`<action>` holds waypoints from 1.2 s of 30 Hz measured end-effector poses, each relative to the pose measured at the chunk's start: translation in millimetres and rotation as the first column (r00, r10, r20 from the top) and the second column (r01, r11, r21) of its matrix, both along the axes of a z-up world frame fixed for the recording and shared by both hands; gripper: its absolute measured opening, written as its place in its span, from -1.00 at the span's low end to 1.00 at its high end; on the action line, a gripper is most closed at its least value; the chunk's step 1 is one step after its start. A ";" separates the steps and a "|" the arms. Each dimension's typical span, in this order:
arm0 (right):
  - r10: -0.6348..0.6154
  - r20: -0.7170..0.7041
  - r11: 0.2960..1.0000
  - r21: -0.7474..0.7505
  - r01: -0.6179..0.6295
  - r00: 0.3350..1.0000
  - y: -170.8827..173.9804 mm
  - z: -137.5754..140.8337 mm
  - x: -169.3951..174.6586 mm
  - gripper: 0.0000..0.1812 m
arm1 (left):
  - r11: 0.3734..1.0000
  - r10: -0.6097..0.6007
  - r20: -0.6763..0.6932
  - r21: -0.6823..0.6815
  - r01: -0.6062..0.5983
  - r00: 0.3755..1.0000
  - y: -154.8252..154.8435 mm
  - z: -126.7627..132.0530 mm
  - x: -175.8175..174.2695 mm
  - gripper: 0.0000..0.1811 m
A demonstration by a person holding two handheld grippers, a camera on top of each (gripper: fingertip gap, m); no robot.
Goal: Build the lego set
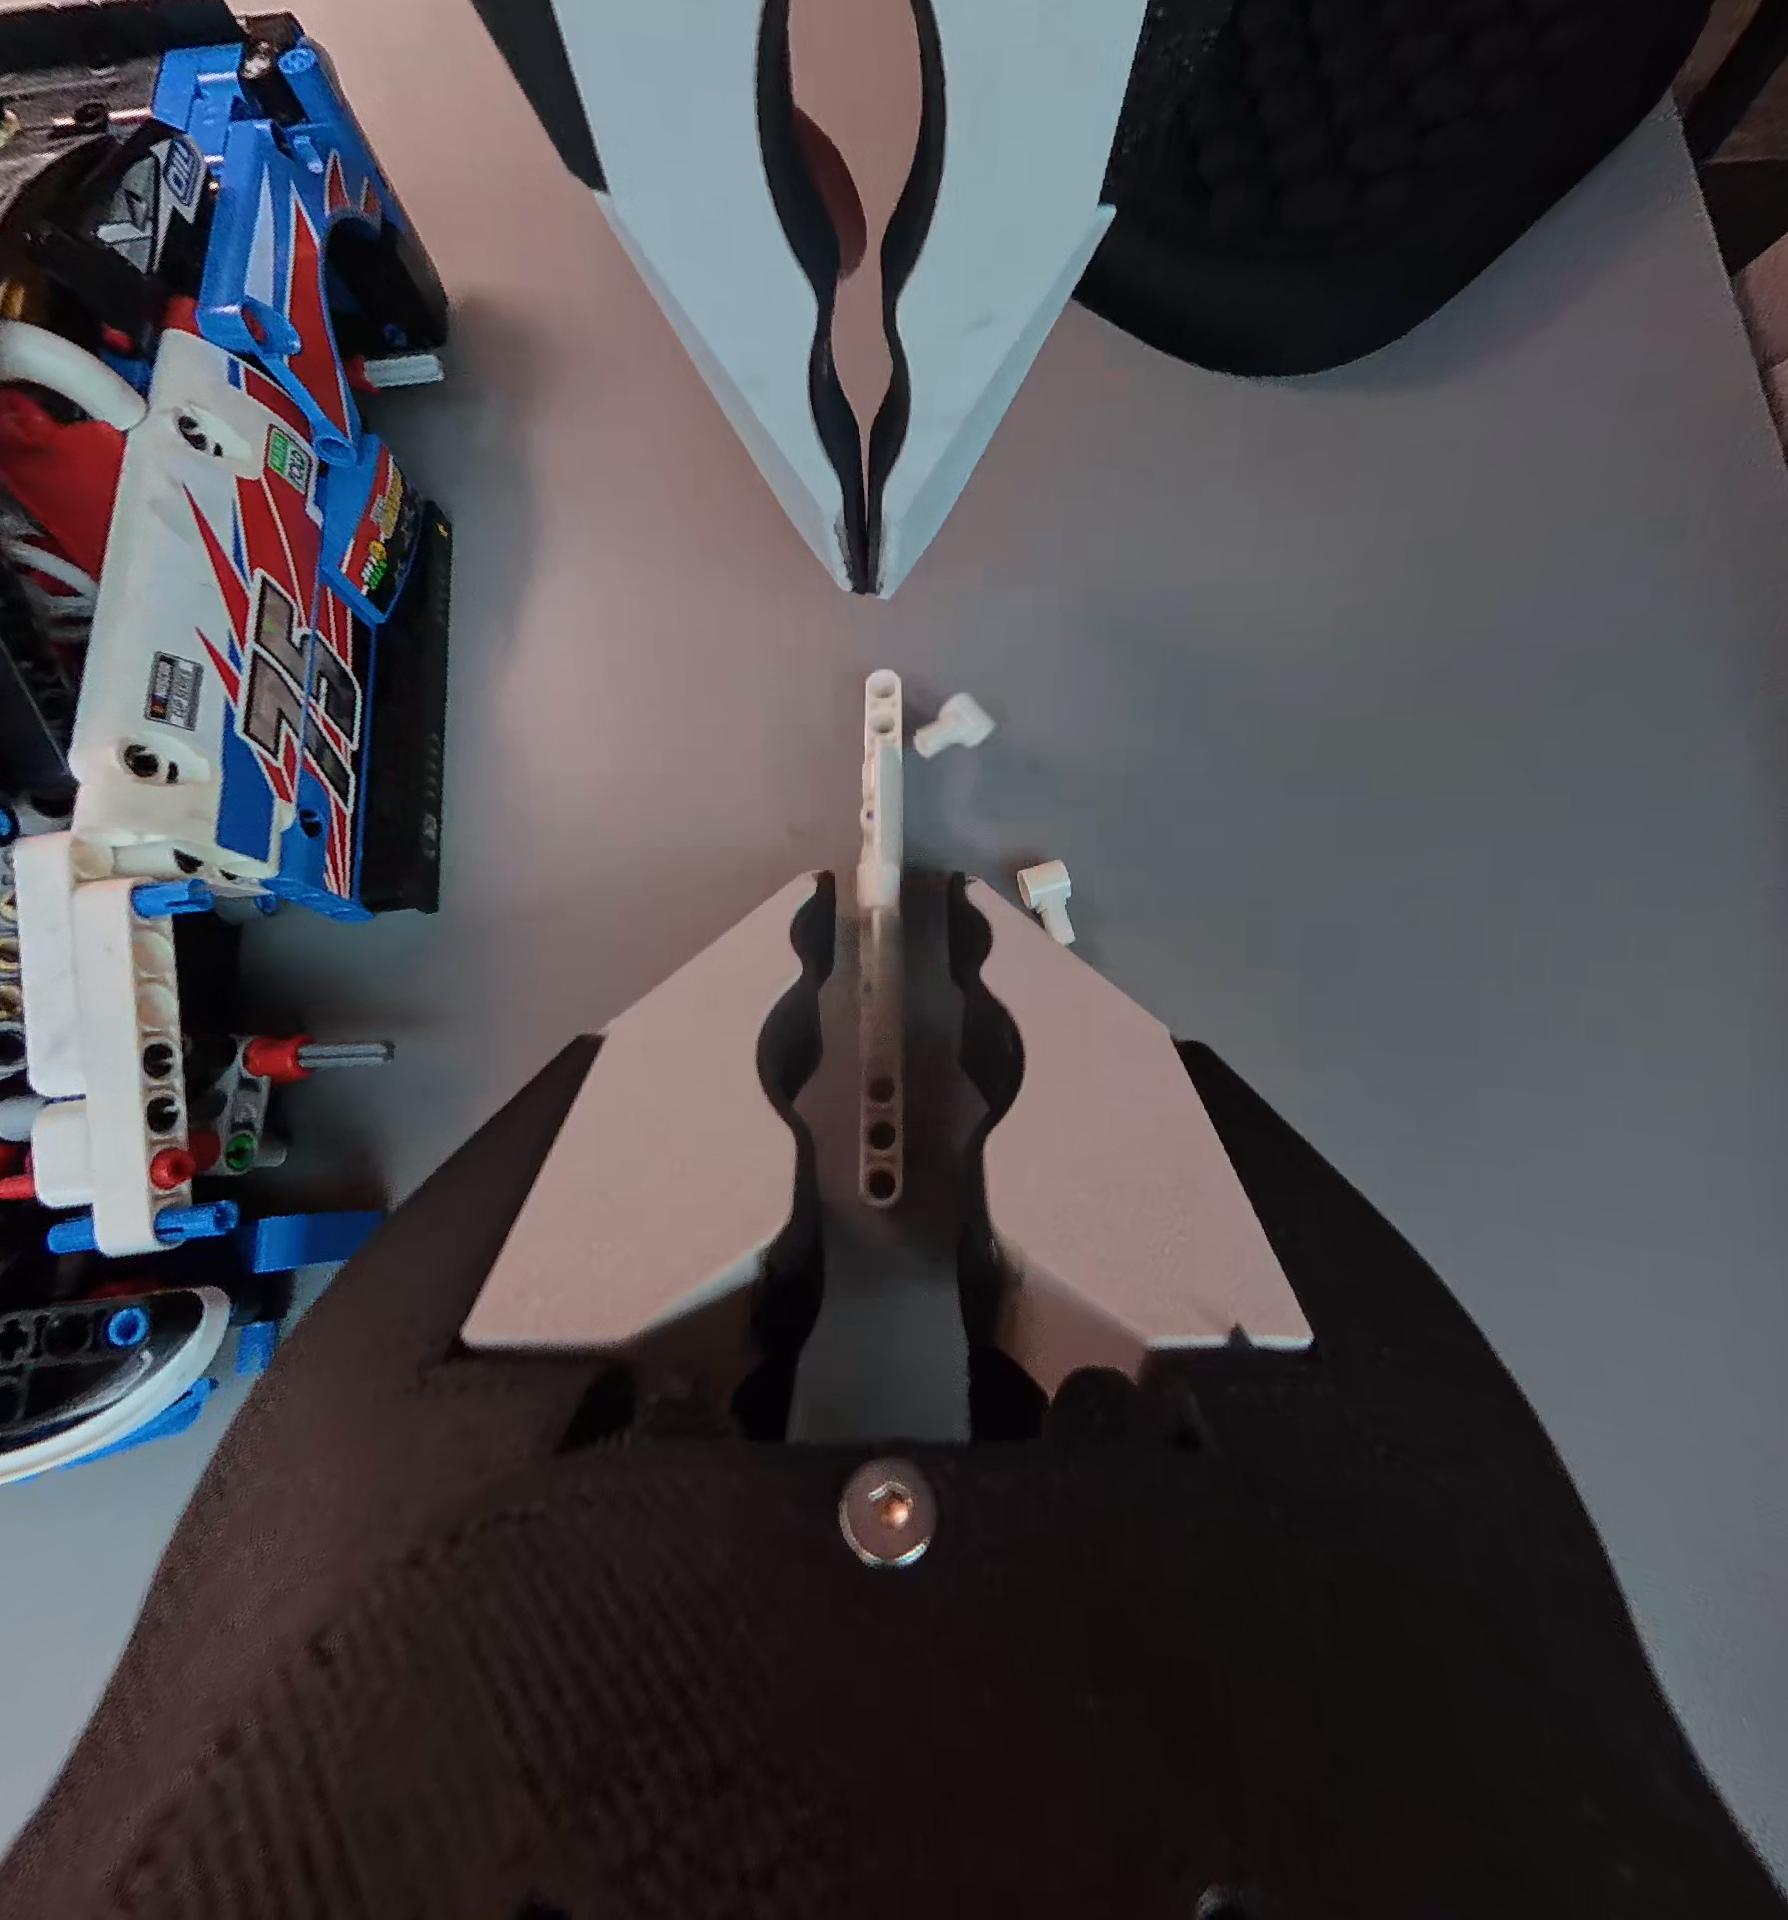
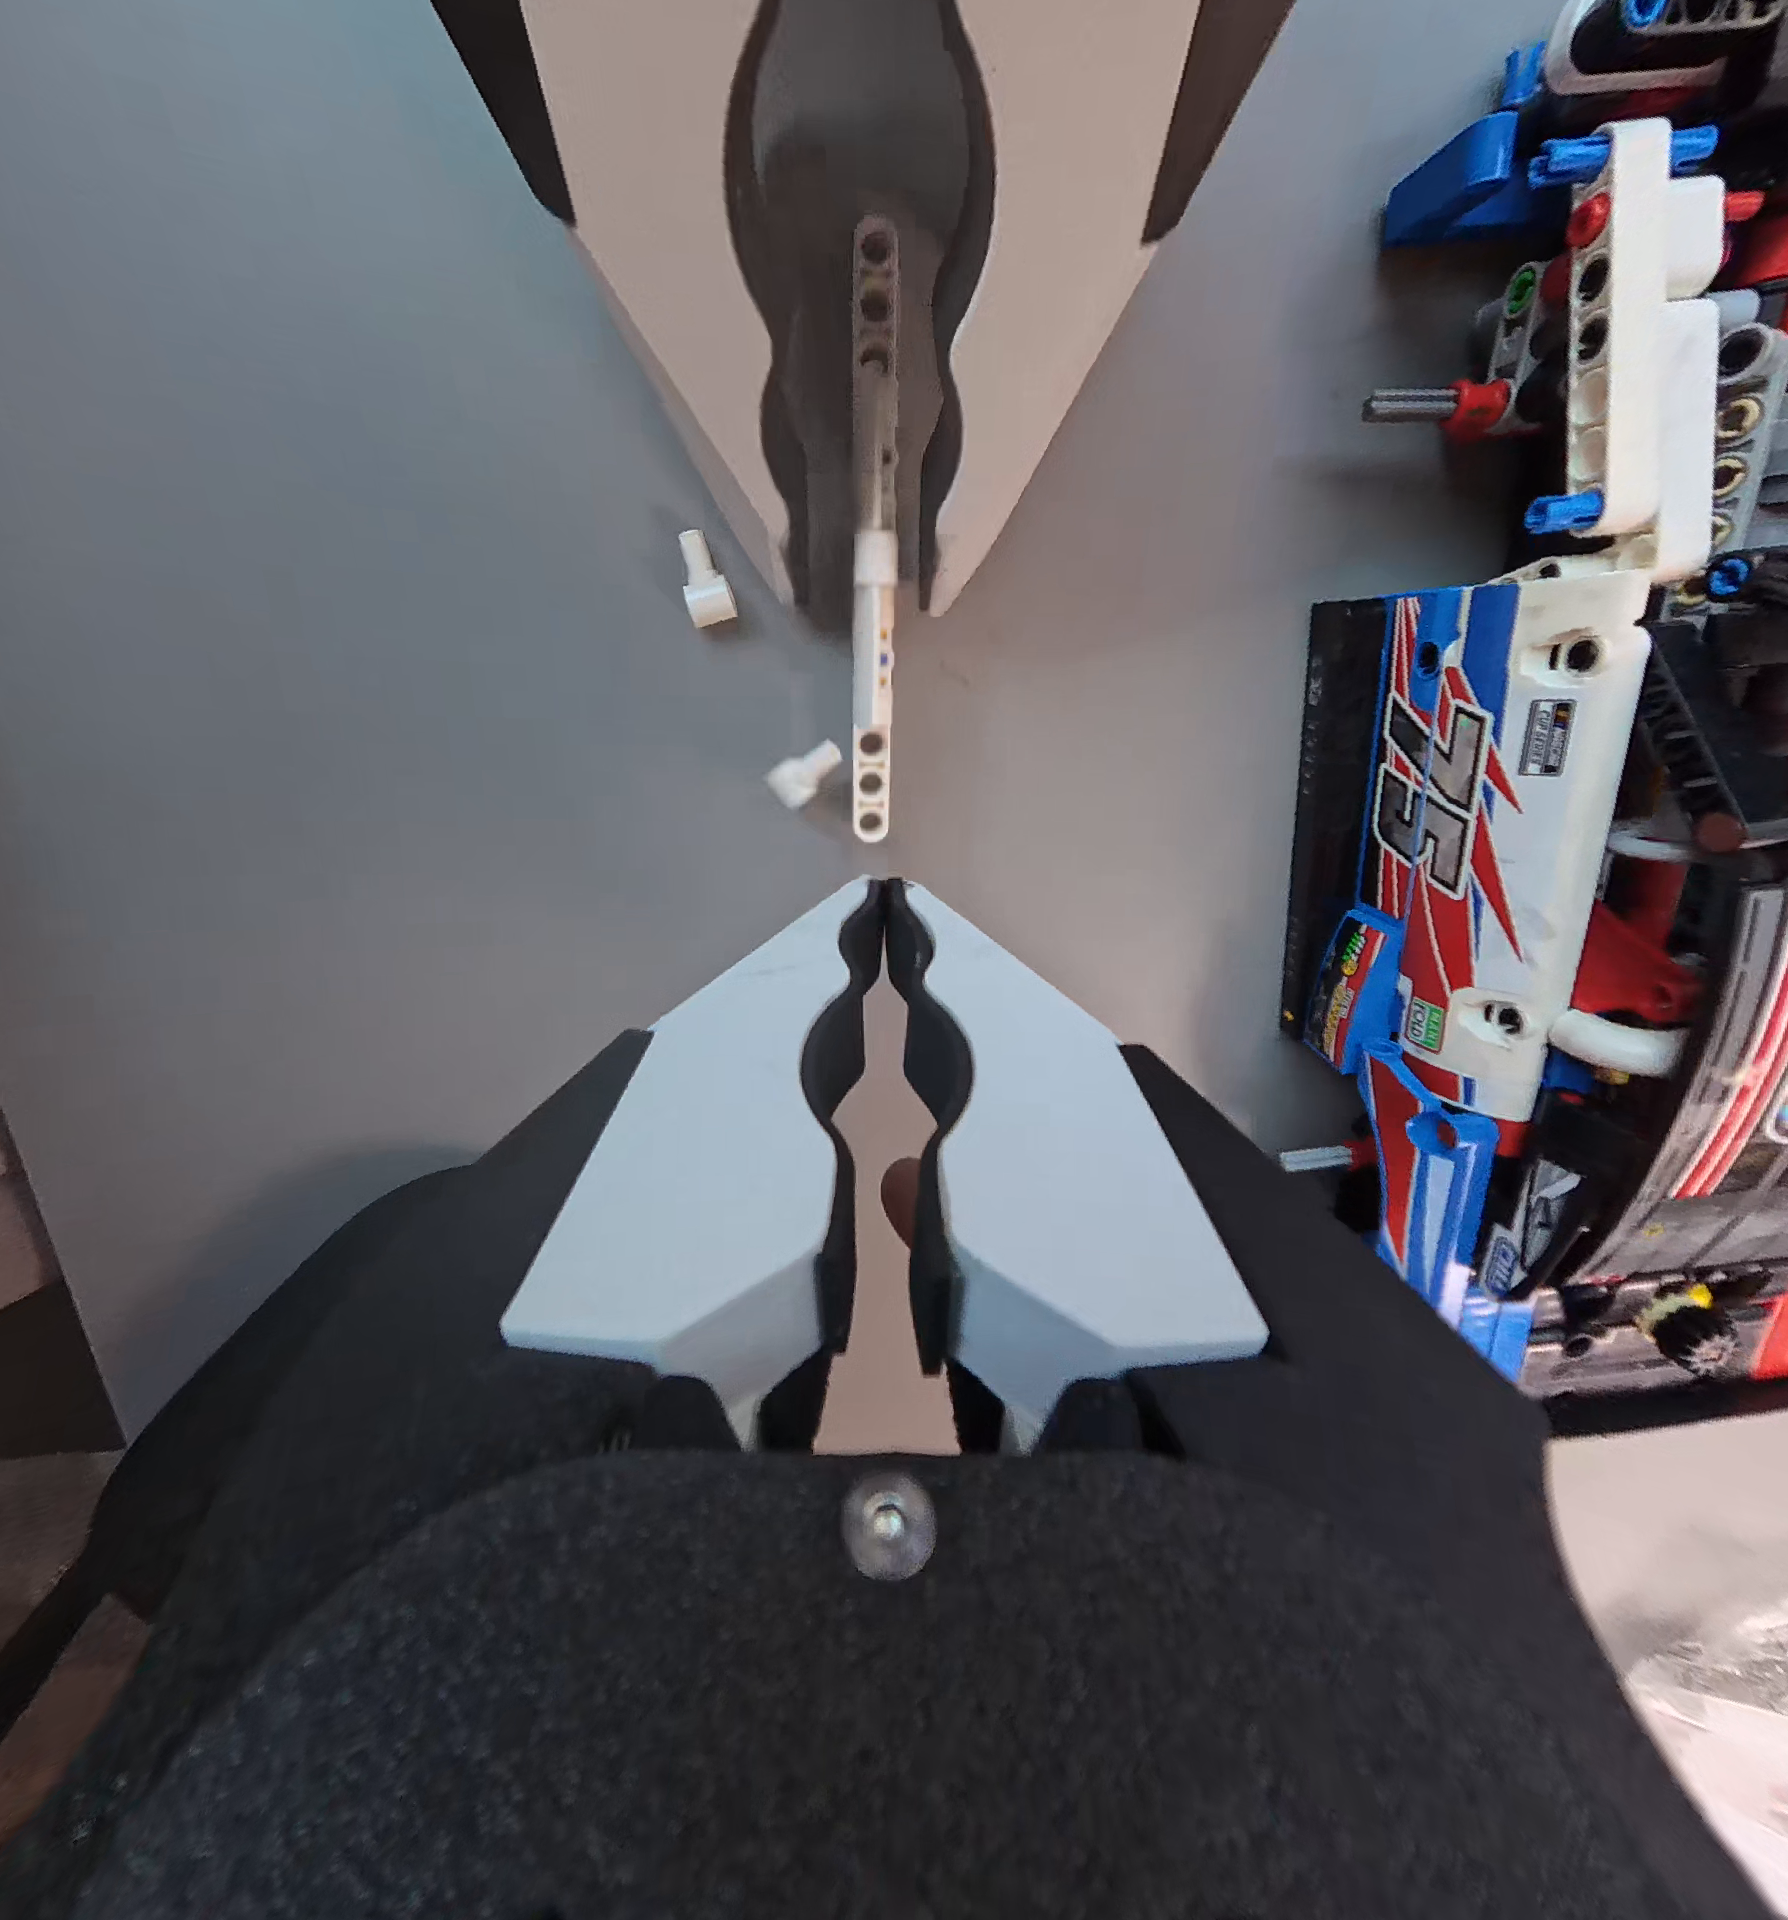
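A long white lego beam [image 1: 882, 790] lies on the grey table, and it also shows in the right wrist view [image 2: 874, 665]. My left gripper [image 1: 890, 883] is open and straddles the beam's near half, with a gap on each side. It shows from the front in the right wrist view [image 2: 869, 613]. My right gripper [image 2: 885, 883] is shut and empty, its tip just short of the beam's far end. It shows opposite in the left wrist view [image 1: 866, 587]. Two small white connectors [image 1: 952, 722] [image 1: 1048, 899] lie beside the beam. The partly built race car [image 1: 225, 675] stands at the left.
The car [image 2: 1544, 831] fills the right side of the right wrist view. The two connectors [image 2: 805, 774] [image 2: 708, 582] lie left of the beam there. Clear plastic bags [image 2: 1752, 1714] lie at the lower right. The table edge [image 1: 1731, 343] runs down the right, with floor beyond. Some 5 cm of space lies between my two pairs of fingers.
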State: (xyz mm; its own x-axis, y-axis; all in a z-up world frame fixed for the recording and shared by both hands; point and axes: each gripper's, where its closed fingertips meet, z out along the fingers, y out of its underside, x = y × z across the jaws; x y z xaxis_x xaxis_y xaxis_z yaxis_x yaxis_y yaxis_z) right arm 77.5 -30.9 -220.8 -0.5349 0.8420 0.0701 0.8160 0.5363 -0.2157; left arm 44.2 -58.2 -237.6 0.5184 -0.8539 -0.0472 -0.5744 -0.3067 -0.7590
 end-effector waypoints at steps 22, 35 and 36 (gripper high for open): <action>-0.213 -0.314 0.960 -0.246 0.137 0.925 -59.6 -16.9 -9.4 -0.94 | 0.998 -0.059 0.046 0.042 0.057 0.997 -30.7 31.2 0.0 -0.86; 0.235 -0.621 0.972 0.165 -0.169 0.748 -69.2 50.1 -19.8 -0.95 | 0.975 -0.033 0.411 -0.185 0.119 0.911 -46.6 56.3 23.4 -0.95; 0.257 -0.623 0.966 0.185 -0.180 0.739 -70.2 51.6 -19.9 -0.94 | 0.973 -0.033 0.431 -0.192 0.128 0.902 -47.3 59.0 23.5 -0.97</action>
